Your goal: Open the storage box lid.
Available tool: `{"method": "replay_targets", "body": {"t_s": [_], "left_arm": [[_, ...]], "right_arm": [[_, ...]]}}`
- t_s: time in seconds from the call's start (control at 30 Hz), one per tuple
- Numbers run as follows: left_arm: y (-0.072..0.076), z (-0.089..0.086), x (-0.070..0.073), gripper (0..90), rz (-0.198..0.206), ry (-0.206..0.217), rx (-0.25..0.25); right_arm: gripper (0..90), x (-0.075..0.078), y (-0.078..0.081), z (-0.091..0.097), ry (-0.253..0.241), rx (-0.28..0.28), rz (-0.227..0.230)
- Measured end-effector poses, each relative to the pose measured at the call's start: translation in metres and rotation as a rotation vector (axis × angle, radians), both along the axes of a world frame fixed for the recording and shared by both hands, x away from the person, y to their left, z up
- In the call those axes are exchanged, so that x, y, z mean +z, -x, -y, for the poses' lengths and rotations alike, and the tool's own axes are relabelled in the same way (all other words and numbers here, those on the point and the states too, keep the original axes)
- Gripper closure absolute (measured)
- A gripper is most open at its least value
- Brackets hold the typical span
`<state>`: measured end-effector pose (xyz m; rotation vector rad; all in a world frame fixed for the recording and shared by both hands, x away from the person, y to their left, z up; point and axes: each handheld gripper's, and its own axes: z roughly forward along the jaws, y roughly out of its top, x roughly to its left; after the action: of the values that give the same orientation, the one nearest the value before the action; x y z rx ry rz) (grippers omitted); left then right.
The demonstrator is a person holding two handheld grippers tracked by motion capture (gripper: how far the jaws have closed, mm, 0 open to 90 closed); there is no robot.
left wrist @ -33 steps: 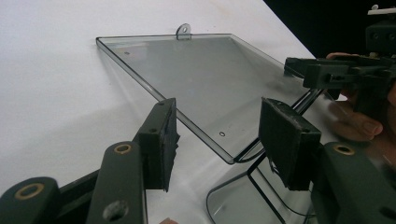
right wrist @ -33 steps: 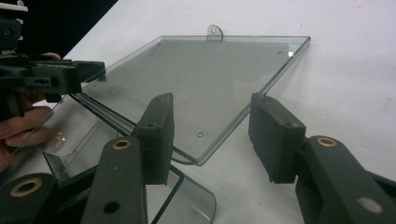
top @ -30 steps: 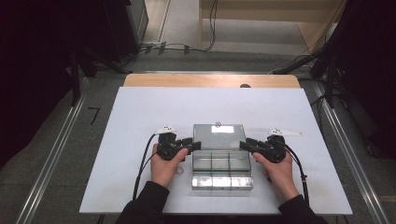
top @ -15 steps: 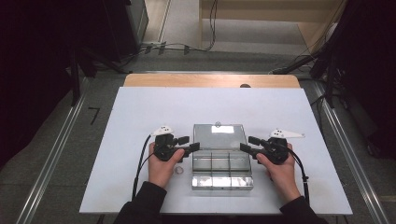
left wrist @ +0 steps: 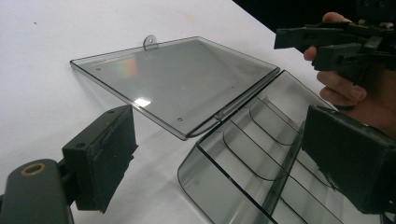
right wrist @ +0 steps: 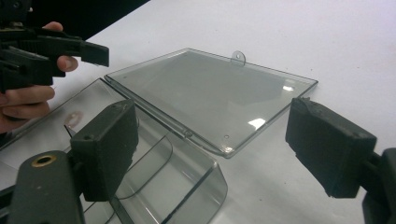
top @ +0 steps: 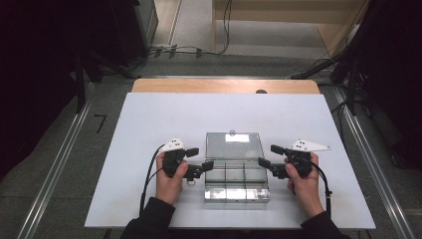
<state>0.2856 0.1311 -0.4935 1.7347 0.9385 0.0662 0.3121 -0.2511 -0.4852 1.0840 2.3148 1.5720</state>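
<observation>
So the clear box [top: 234,169] sits mid-frame between both grippers, lid flat. Left gripper [top: 200,158] and right gripper [top: 271,155] flank it equally, fingers just spread, pinching nothing.

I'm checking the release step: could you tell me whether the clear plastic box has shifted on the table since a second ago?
No. The clear plastic box lies as before against the table's near edge, lid flat.
</observation>
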Motion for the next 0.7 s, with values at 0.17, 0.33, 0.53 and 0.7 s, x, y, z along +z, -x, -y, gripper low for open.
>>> {"method": "replay_targets", "body": {"t_s": [0.17, 0.33, 0.53, 0.7], "left_arm": [[0.005, -0.001, 0.002, 4.6, 0.022, 0.005, -0.027], [0.01, -0.005, 0.003, 2.7, 0.035, -0.002, -0.03], [0.016, -0.01, 0.003, 1.9, 0.043, 0.0, -0.05], [0.019, -0.012, 0.002, 1.5, 0.048, -0.006, -0.06]], "right_arm": [[13.1, 0.001, 0.004, 0.005, -0.002, 0.003, 0.007], [8.9, 0.001, 0.008, 0.009, 0.018, 0.009, 0.027], [8.1, 0.001, 0.013, 0.013, 0.013, 0.018, 0.041], [5.2, 0.0, 0.017, 0.018, 0.011, 0.022, 0.046]]}}
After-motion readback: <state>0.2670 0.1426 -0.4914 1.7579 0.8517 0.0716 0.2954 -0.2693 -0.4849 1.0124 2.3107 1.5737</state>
